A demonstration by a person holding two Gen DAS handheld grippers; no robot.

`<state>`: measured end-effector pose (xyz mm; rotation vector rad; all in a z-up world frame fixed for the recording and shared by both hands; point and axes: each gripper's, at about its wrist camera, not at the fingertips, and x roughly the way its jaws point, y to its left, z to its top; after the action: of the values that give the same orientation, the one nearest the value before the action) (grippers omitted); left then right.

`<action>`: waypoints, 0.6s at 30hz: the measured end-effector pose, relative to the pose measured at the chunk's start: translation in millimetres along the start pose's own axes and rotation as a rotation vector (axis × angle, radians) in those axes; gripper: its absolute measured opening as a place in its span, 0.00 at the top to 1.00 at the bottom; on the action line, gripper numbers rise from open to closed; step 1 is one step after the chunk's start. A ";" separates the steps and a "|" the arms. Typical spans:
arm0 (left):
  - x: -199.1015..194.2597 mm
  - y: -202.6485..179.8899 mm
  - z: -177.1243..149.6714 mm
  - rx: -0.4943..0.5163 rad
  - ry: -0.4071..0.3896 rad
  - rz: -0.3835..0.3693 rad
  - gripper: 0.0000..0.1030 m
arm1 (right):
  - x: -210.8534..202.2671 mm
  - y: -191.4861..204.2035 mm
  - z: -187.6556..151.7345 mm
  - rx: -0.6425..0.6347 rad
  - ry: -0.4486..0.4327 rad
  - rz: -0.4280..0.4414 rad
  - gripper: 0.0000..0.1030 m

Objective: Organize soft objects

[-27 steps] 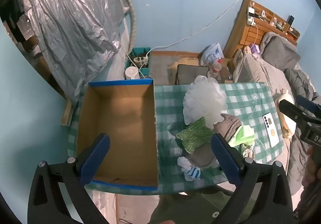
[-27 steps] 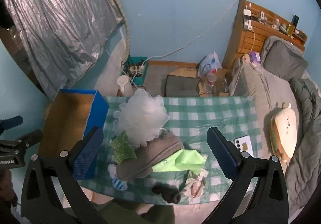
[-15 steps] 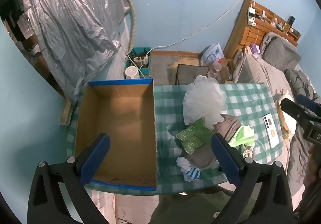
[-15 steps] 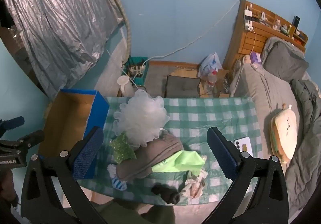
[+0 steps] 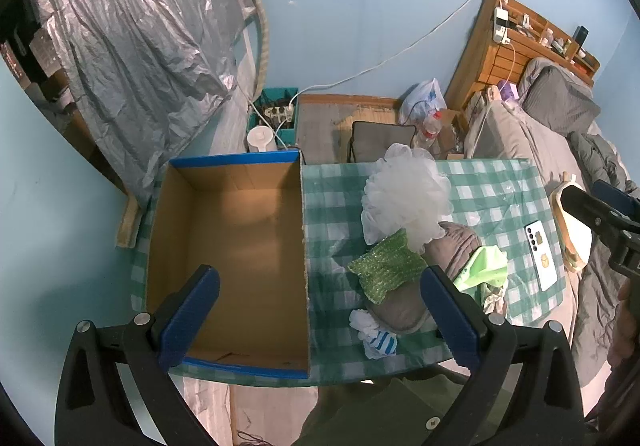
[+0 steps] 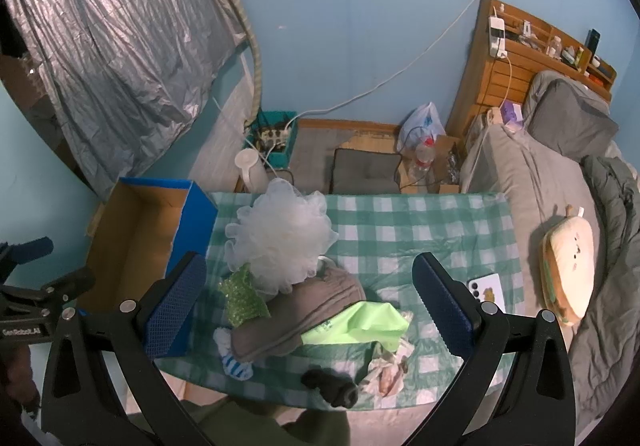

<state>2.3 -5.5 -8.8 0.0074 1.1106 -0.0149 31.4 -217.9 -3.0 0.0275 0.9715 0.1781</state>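
**Inspector:** While both of your tools hang above the table, which one lies nearer the pile?

**Operator:** As I read it, my right gripper (image 6: 308, 306). The heap of soft things shows between and just past its fingers, which are spread as wide as they go with nothing held. My left gripper (image 5: 320, 310) is spread just as wide and also empty; it hangs over the near right corner of the cardboard box (image 5: 232, 258), so the pile lies off toward its right finger.

**Inspector:** State the pile's position and lie.

**Operator:** It sits on the checked tablecloth (image 6: 400, 226), near the front edge and close beside the box. The white bath pouf (image 6: 280, 238) rests on the grey cushion (image 6: 304, 310), whose long axis runs slantwise from front-left to back-right. A green mesh scrubber (image 6: 240, 298) touches the cushion on the box side; a light green bag (image 6: 360, 326) lies against its other side.

**Inspector:** Obstructions?

**Operator:** Judged from here, the box's blue wall (image 6: 192, 230) stands between pile and box interior, so anything must be lifted over it. A phone (image 6: 486, 292) lies well apart to the right. A dark object (image 6: 332, 386) at the front edge I cannot identify.
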 end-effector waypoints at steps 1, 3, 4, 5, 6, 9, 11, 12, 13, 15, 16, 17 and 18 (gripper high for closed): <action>0.7 -0.8 -0.5 0.000 0.001 0.001 0.02 | 0.2 -0.2 0.3 0.001 0.000 -0.001 0.02; 0.3 0.1 -0.2 0.002 0.002 0.000 0.02 | 0.7 -0.7 1.3 0.001 0.001 0.001 0.02; 0.8 -0.7 -0.6 0.003 0.004 0.001 0.02 | 1.1 -0.8 1.7 0.001 0.000 0.001 0.02; 0.6 -0.4 -1.1 0.003 0.003 0.001 0.02 | 1.4 -1.2 2.3 0.002 0.002 -0.001 0.02; 1.0 -1.3 -1.9 0.006 0.005 0.002 0.02 | 1.7 -1.3 2.7 0.002 0.002 0.000 0.02; 3.8 -5.7 -3.7 0.012 0.012 0.005 0.02 | 2.5 -2.2 4.2 0.001 0.002 0.002 0.02; 7.3 -8.5 -1.3 0.014 0.018 0.006 0.02 | 3.1 -2.8 5.1 0.002 0.003 0.003 0.02; 7.8 -9.2 -1.4 0.016 0.020 0.005 0.02 | 3.2 -2.7 5.1 0.003 0.002 0.003 0.02; 7.7 -9.9 -1.6 0.017 0.021 0.005 0.02 | 3.6 -2.5 5.1 0.003 0.002 0.003 0.02; 8.0 -10.7 -1.5 0.019 0.022 0.005 0.02 | 3.7 -2.7 5.6 0.003 0.004 0.004 0.02; 8.2 -10.8 -1.2 0.017 0.023 0.006 0.02 | 3.8 -2.6 5.7 0.003 0.004 0.004 0.02; 7.9 -10.0 -0.2 0.015 0.022 0.005 0.02 | 4.0 -2.6 5.8 0.002 0.005 0.004 0.02; 8.2 -10.7 -1.1 0.014 0.023 0.004 0.02 | 4.0 -2.6 5.9 0.002 0.005 0.004 0.02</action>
<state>4.8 -16.3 -16.6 0.0225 1.1335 -0.0187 38.9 -219.5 -3.3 0.0310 0.9769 0.1808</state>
